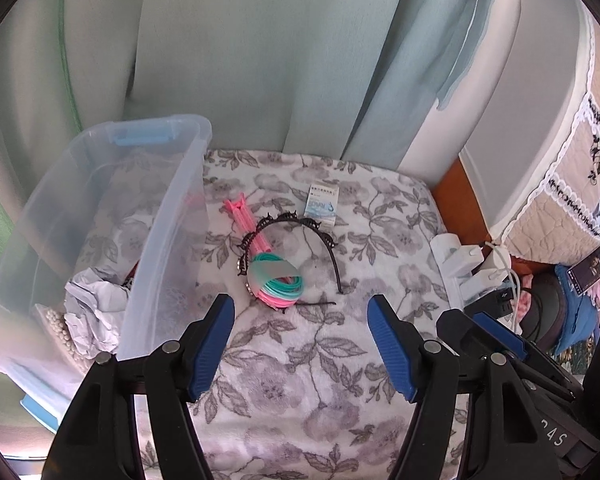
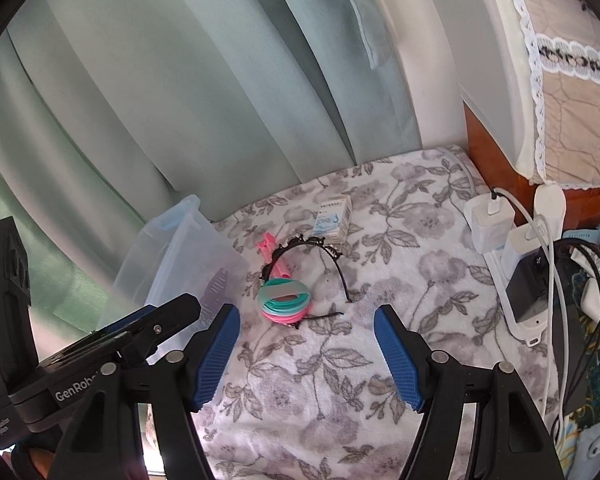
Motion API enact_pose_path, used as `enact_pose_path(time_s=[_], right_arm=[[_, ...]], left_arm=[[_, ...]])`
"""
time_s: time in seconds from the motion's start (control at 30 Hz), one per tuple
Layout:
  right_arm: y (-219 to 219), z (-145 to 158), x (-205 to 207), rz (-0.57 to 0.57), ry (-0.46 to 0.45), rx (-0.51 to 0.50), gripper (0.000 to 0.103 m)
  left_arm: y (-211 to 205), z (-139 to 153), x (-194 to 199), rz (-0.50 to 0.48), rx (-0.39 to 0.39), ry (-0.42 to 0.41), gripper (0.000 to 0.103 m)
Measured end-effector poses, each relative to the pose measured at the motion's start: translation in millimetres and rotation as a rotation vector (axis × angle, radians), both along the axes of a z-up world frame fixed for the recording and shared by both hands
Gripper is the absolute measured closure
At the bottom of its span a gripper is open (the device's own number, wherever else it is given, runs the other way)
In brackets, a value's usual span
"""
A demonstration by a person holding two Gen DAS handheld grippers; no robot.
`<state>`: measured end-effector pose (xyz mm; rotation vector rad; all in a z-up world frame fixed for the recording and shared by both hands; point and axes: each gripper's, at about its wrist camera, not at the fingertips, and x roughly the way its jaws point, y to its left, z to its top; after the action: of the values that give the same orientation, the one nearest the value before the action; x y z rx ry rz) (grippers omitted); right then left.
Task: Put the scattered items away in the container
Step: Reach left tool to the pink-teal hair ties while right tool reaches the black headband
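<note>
Both the left tongs (image 1: 300, 344) and the right tongs (image 2: 306, 354) stand wide and empty above the bed (image 1: 300, 400), approaching a pickup. The bundle of hair bands (image 1: 275, 280), headband (image 1: 300, 222), pink clip (image 1: 242, 218) and small box (image 1: 321, 200) lie mid-bed, just beside the container (image 1: 168, 216) at its left edge. Next: descend onto one item and close.

A translucent, smooth plastic storage bin (image 1: 168, 216) is sitting on a fleecy grey floral blanket (image 1: 320, 360). Crumpled white paper (image 1: 96, 312) is lying inside, beside glossy pink-and-teal plastic bangles (image 1: 278, 284).
</note>
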<state>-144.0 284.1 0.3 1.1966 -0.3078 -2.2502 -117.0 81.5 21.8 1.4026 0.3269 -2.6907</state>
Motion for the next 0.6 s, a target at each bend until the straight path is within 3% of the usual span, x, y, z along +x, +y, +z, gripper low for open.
enact_pose_path(time_s=[0.6], right_arm=[[-5, -56, -26, -0.011, -0.124, 0.055, 0.03]], left_arm=[[-9, -74, -33, 0.037, 0.106, -0.143, 0.042]])
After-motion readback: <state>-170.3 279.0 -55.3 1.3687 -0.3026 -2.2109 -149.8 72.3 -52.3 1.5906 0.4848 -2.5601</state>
